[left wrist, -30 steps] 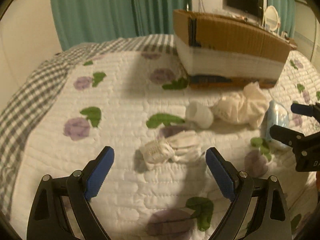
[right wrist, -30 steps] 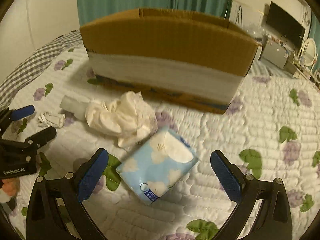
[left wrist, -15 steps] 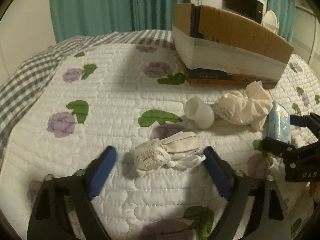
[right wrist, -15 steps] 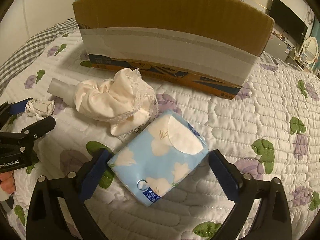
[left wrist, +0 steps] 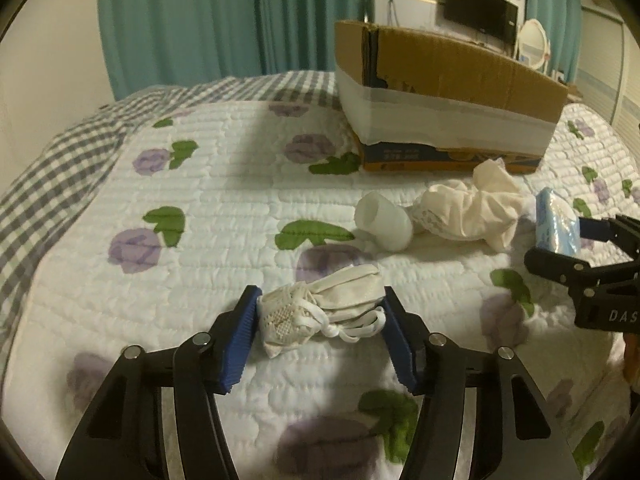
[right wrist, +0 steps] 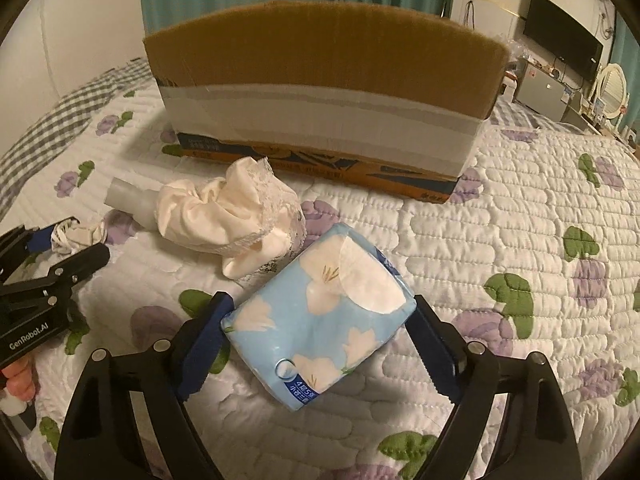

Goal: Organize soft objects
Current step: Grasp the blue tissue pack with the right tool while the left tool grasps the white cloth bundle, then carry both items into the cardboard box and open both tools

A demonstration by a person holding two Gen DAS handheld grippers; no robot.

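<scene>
A small white knotted cloth bundle (left wrist: 320, 312) lies on the quilt between the blue pads of my left gripper (left wrist: 318, 320); both pads touch its ends. A blue floral tissue pack (right wrist: 320, 328) lies between the pads of my right gripper (right wrist: 318, 320), which press on its sides. A crumpled cream lace cloth (right wrist: 232, 216) lies just behind the pack, also in the left wrist view (left wrist: 468, 212). A white cup (left wrist: 384, 224) lies on its side by it. A cardboard box (right wrist: 320, 92) stands behind, open at the top.
The floral quilt (left wrist: 224, 208) covers the bed, with a grey checked blanket (left wrist: 48, 184) at the left edge. Teal curtains hang behind. The right gripper shows at the left wrist view's right edge (left wrist: 568, 256), and the left gripper shows at the right wrist view's left (right wrist: 48, 276).
Both grippers came down and forward onto the quilt and narrowed: the left around the white bundle, the right around the tissue pack.
</scene>
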